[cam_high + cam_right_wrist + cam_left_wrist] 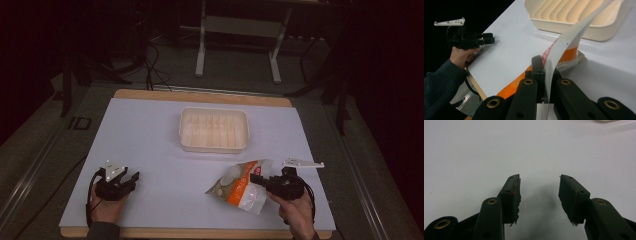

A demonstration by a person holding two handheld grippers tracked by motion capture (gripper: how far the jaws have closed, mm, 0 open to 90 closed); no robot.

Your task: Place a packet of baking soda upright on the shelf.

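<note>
Pinching the snack bag point(241, 186), right hand-held gripper point(261, 178).

1. The snack bag point(241, 186) looks like glossy plastic film, orange and white, crinkled, with a shiny smooth inner face in the right gripper view.
2. The tray point(214, 129) is cream plastic, smooth, with a ribbed floor.
3. The table point(150, 150) has a matt white top with a wooden edge.
4. The left gripper point(539, 186) is matt black plastic; its jaws carry rough, frayed pads and brass-coloured rivets.
</note>
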